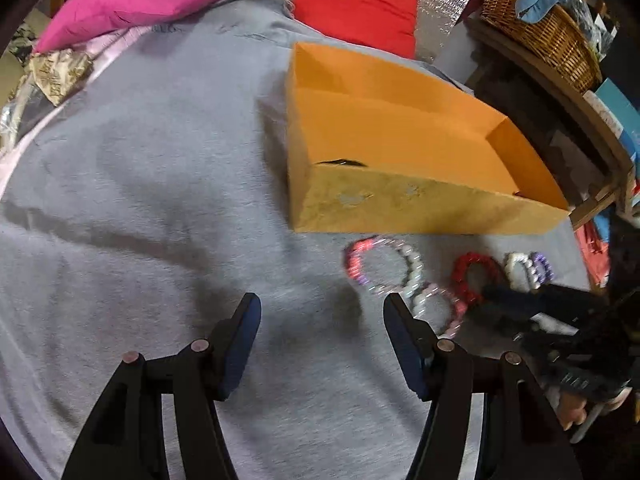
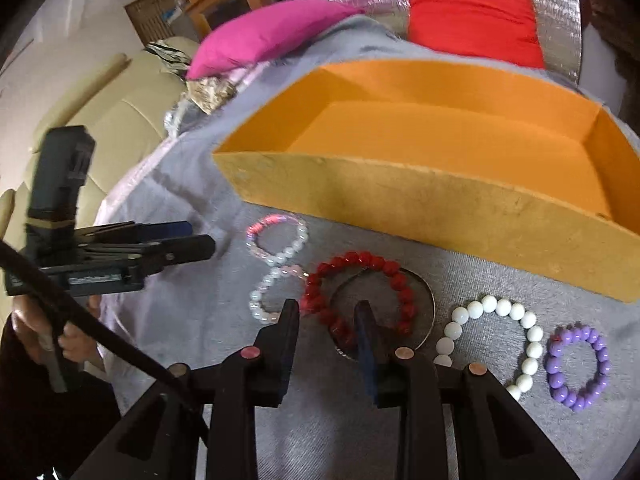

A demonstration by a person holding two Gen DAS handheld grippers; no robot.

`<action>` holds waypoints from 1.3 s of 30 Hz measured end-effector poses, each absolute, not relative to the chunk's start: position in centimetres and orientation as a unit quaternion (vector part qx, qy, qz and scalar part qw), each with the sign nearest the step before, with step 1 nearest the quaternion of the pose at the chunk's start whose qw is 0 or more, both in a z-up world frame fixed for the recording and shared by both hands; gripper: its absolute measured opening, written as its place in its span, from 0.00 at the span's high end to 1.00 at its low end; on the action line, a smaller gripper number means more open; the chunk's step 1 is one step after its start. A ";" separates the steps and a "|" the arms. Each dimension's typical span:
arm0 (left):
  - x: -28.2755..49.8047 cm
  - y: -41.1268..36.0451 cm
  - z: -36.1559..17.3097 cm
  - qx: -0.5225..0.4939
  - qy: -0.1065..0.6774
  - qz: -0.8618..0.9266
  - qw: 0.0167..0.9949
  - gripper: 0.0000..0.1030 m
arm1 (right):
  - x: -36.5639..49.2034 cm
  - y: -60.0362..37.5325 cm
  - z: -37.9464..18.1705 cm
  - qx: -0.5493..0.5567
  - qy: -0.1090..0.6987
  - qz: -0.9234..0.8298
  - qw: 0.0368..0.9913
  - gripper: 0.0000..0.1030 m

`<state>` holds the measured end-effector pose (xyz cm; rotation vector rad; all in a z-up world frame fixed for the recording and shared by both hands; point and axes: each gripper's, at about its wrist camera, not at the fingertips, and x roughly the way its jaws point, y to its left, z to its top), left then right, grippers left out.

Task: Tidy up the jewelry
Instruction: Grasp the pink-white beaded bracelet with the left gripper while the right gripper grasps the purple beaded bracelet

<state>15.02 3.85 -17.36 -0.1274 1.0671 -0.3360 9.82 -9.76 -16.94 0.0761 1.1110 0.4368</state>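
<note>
Grey blanket (image 2: 192, 312) carries everything. Orange box (image 2: 440, 208) sits toward its far side, open top, one divider inside, both compartments look empty as far as visible. Row of bracelets lies on the blanket just in front of the box's near wall: pink-and-clear bracelet (image 2: 276, 236), touching a clear-white bracelet (image 2: 266, 294) below it, then red bead bracelet (image 2: 360, 296), overlapping a thin metal bangle (image 2: 428, 312), then white bead bracelet (image 2: 496, 336), then purple bead bracelet (image 2: 578, 364) at the row's right end, just beside the white one.

Right tongs (image 2: 328, 312) narrow gap, tips over the left part of the red bead bracelet, one fingertip inside its ring; pads not pressing on anything, nothing held. Contact with blanket cannot tell.

Left tongs (image 1: 322, 308) wide, nothing between them, over bare blanket left of the bracelets, near the clear-white one; blurred.

Pink pillow (image 2: 272, 36) and red pillow (image 2: 476, 12) at the blanket's far edge behind the box. Wicker basket (image 1: 540, 28) off to the right in left wrist view.
</note>
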 end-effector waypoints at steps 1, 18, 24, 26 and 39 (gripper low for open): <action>15.2 3.5 -17.4 -0.062 0.506 -0.165 0.844 0.41 | 10.1 -9.6 -17.0 0.033 0.524 0.206 0.826 0.70; 16.5 1.6 -18.3 -0.047 0.498 -0.166 0.850 0.95 | 7.3 -15.3 -13.1 0.123 0.469 0.229 0.844 0.95; 15.5 2.4 -17.8 -0.029 0.488 -0.169 0.856 0.95 | 8.7 -19.0 -14.4 0.182 0.516 0.159 0.822 0.92; 15.6 2.8 -17.8 -0.027 0.490 -0.166 0.856 0.95 | 8.4 -21.4 -14.1 0.196 0.505 0.130 0.831 0.92; 17.9 0.6 -18.9 -0.024 0.499 -0.135 0.856 0.69 | 7.4 -28.3 -14.9 0.204 0.517 -0.010 0.831 0.75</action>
